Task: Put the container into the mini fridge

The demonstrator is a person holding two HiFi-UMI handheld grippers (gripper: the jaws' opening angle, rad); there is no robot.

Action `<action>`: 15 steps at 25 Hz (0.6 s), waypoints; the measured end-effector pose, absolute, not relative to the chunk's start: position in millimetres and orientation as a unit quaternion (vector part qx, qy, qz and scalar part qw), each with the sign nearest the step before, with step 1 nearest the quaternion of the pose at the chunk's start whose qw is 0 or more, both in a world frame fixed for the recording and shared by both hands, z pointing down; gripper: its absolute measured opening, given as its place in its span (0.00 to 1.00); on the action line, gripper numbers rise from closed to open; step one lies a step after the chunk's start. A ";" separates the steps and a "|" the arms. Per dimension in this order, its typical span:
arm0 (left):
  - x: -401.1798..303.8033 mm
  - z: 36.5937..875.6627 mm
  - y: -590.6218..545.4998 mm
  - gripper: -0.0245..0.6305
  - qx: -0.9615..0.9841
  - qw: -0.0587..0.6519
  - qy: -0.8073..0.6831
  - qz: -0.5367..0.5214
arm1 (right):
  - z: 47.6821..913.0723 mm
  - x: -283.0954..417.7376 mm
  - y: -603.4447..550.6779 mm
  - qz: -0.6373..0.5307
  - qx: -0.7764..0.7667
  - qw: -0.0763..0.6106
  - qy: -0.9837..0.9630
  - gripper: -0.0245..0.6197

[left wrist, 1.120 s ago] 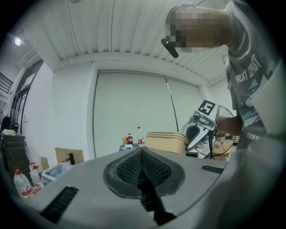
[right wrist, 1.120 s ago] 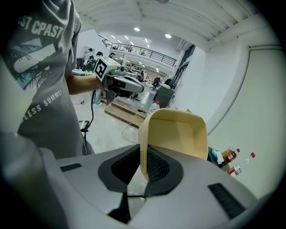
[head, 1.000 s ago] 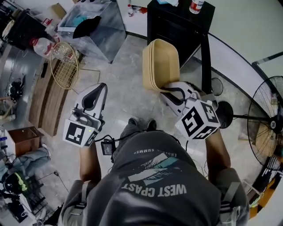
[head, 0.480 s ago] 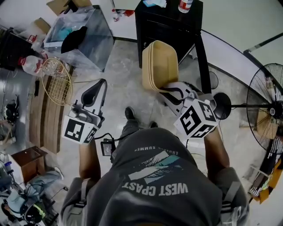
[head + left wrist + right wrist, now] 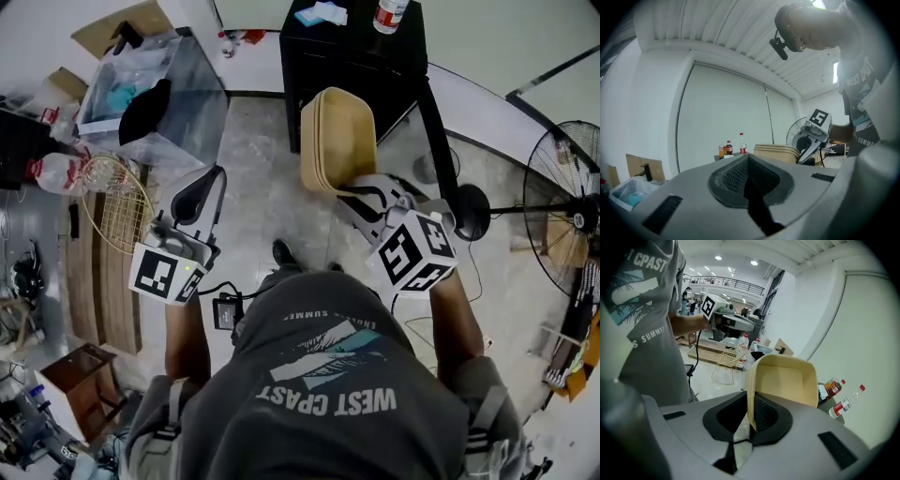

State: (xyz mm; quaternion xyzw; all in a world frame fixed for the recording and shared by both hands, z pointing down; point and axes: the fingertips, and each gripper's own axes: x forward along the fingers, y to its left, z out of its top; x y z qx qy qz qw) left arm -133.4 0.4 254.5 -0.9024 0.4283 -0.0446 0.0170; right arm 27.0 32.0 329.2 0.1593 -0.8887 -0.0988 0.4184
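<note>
At 9 o'clock in the head view, my left gripper [image 5: 200, 192] hangs free. Its own view shows the fingers [image 5: 740, 176] closed together with nothing between them. At the centre is the tan container [image 5: 339, 136], held up on edge with its long axis running 12 to 6 o'clock and its hollow turned toward 3 o'clock. My right gripper [image 5: 364, 190] grips it from the 6 o'clock end, the fingers narrow and pinched on the thin wall at the rim, as the right gripper view confirms [image 5: 751, 413]. The black mini fridge [image 5: 349, 52] stands at 12 o'clock from the container, just past its far end, with a bottle [image 5: 389, 14] on top. The dark strip running from the fridge toward 5 o'clock looks to me like its door [image 5: 441, 141] swung open. I judge that the right hand carries on toward 12 o'clock and the left stays spare.
</note>
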 end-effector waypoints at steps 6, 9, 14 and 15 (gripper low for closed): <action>-148.4 260.5 -34.1 0.06 -0.915 0.010 0.400 -0.042 | 336.6 10.5 7.0 -0.087 0.180 0.428 -0.881 0.11; -155.3 266.0 -50.8 0.06 -0.922 0.008 0.385 -0.041 | 343.1 2.5 -5.8 -0.084 0.191 0.434 -0.876 0.11; -168.6 272.0 -66.0 0.06 -0.929 0.003 0.368 -0.036 | 350.9 -8.4 -15.2 -0.082 0.207 0.446 -0.867 0.11; -170.9 273.6 -68.1 0.06 -0.930 0.002 0.366 -0.036 | 351.9 -9.9 -17.2 -0.083 0.211 0.447 -0.865 0.11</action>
